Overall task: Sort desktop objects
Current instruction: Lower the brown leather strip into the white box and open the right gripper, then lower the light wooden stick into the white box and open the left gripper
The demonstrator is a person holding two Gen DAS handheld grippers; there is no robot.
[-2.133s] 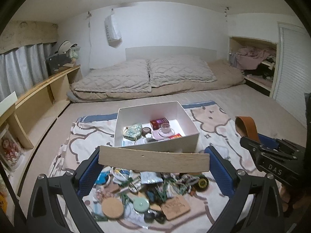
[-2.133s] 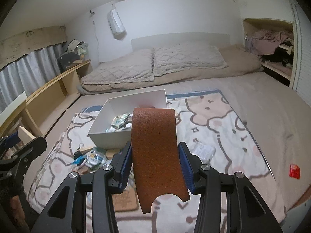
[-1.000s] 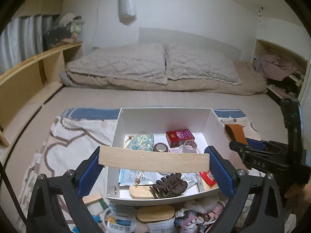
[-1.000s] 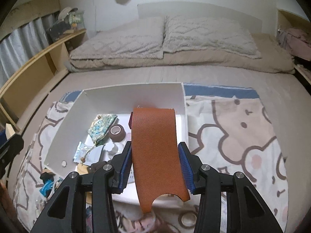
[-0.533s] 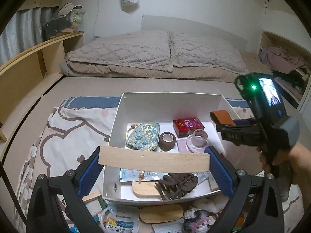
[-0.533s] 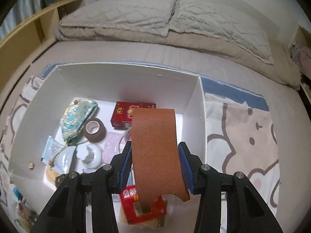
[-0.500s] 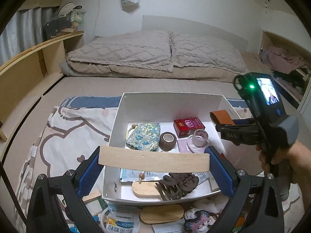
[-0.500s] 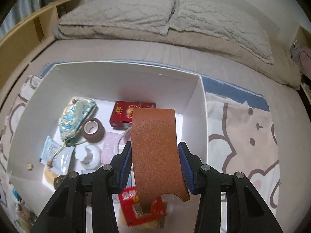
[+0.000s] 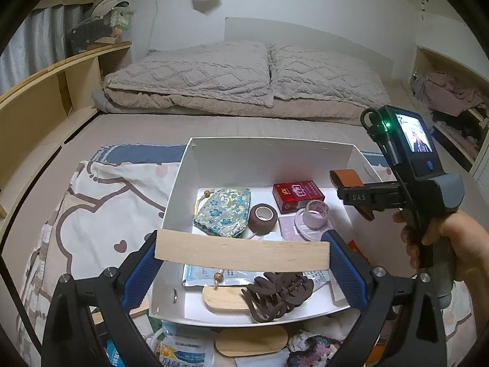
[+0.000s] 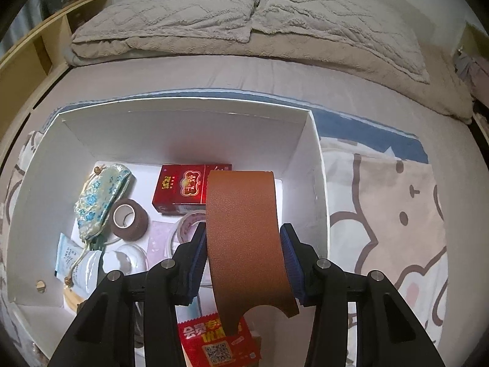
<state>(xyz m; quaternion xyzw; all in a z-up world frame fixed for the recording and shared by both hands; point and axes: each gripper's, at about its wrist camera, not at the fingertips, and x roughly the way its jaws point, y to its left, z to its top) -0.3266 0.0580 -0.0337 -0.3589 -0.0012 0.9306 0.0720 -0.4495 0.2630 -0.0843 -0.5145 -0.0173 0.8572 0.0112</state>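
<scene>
Above the white box (image 10: 318,189), both grippers carry flat items.
Right gripper (image 10: 243,244): jaws are opening, with the brown leather strip (image 10: 244,232) between the blue pads and curving over the box's right half. Left gripper (image 9: 243,252): pinches a wooden slat (image 9: 241,252) crosswise by its two ends, over the near part of the box. Box contents: red carton (image 10: 189,188) at the back, floral pouch (image 10: 101,195) at the left, brown tape roll (image 10: 130,218) beside it, dark hair claw (image 9: 278,290) at the near wall.
</scene>
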